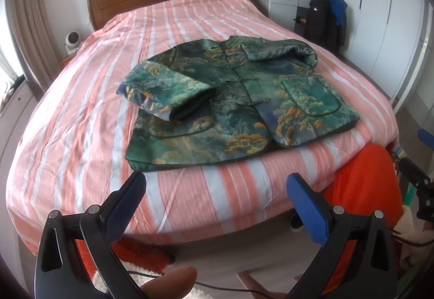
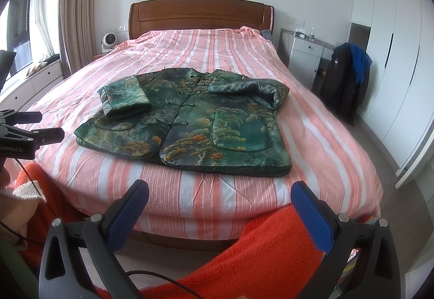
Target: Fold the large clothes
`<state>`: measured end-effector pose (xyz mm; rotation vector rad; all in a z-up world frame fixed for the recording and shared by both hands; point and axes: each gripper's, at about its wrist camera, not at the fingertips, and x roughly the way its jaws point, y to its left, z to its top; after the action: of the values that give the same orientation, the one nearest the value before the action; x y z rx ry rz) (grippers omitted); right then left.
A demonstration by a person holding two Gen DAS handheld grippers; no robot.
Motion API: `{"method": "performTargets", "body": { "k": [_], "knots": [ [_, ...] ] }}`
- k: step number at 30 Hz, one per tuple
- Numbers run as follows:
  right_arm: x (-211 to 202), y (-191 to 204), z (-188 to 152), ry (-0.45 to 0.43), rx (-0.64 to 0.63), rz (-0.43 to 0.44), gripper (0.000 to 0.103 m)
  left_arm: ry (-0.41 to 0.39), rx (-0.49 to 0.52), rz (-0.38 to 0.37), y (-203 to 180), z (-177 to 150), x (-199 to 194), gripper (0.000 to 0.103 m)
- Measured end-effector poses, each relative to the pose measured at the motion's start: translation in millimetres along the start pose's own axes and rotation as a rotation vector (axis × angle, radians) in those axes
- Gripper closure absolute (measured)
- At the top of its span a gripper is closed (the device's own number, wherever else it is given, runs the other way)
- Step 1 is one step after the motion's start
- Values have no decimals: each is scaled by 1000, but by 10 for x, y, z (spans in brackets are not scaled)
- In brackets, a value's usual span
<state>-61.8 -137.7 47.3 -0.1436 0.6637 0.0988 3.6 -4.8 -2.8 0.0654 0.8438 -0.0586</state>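
A green patterned jacket [image 1: 238,103] lies front up on the striped pink bed [image 1: 81,122], both sleeves folded in over its chest. It also shows in the right wrist view [image 2: 190,120]. My left gripper [image 1: 217,190] is open and empty, held off the foot of the bed, short of the jacket's hem. My right gripper [image 2: 221,198] is open and empty too, also back from the bed's foot edge. The left gripper shows at the left edge of the right wrist view [image 2: 29,133].
A wooden headboard [image 2: 200,14] stands at the far end. A chair with dark clothes [image 2: 350,82] and white cabinets [image 2: 306,54] stand right of the bed, wardrobes [image 2: 393,54] beyond. An orange garment [image 2: 271,250] is under the grippers. A small fan [image 2: 108,41] sits left.
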Motion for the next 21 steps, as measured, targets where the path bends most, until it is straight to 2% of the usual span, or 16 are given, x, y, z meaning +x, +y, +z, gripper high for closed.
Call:
{"method": "performTargets", "body": {
  "k": [21],
  "knots": [
    [-24,28,-3,-17,-3,6,0,-12,1,1,-15,-2,-58,0]
  ]
}}
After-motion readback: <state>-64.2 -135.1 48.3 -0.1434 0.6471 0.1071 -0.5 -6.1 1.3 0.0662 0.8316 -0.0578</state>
